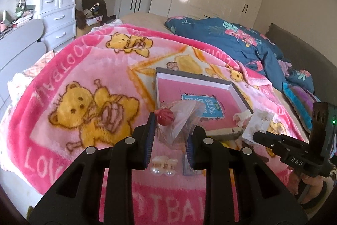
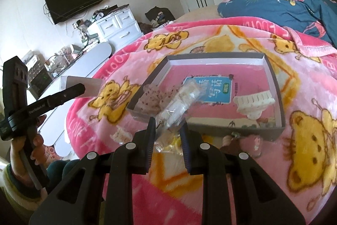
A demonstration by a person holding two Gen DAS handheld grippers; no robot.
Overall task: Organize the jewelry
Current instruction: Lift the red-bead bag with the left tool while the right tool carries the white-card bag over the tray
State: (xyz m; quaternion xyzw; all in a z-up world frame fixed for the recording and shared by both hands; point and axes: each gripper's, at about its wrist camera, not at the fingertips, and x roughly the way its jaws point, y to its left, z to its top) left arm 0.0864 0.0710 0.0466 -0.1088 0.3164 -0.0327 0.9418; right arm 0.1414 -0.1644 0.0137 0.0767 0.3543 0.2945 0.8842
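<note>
a clear plastic bag (image 1: 179, 119) with a red bead (image 1: 165, 117) hangs crumpled at 6 o'clock of the shallow grey box (image 1: 238, 90). a second clear bag (image 2: 179, 107) holding pale pieces tilts over the box's near rim. a white comb-like clip (image 2: 252, 102) lies inside at 4 o'clock. pearl earrings (image 1: 162, 166) rest on the blanket.

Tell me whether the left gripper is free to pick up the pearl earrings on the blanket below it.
Probably not yet. The left gripper is shut on a clear bag holding a red bead. The pearl earrings lie uncovered on the blanket just beneath, so only the bag is in the way.

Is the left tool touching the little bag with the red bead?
Touching. The left wrist view shows the left tool pinching the clear bag between its pads.
</note>
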